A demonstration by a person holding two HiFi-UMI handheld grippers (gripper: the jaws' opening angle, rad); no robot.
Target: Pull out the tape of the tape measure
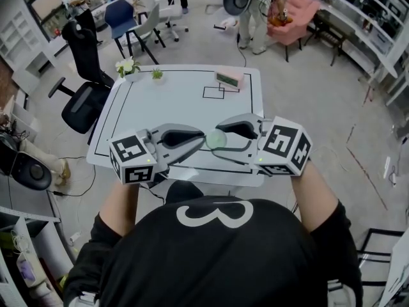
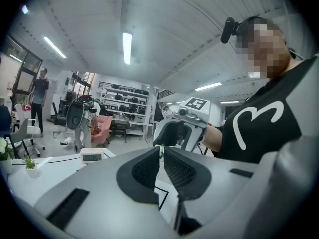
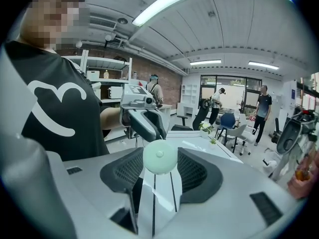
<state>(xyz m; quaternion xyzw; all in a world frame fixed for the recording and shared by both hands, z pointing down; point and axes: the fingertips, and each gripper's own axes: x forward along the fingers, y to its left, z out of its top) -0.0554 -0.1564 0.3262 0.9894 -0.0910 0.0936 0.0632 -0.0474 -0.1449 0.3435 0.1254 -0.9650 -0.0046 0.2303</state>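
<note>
Tape measure point(image 1: 216, 138) held up between my two grippers, over the near edge of the white table point(image 1: 172, 94).

Its round, pale green case sits in my right gripper point(image 3: 160, 159), whose jaws stand about half apart and press on the case's two sides. My left gripper point(image 2: 162, 151) faces it nose to nose with its jaws all but together. A small green-and-white bit, the tape end point(image 2: 161, 152), is nipped at their tips, right against the case. Farther out, a small pink display unit point(image 1: 229, 78) and two little plants point(image 1: 128, 68) stand at the table's far side.
</note>
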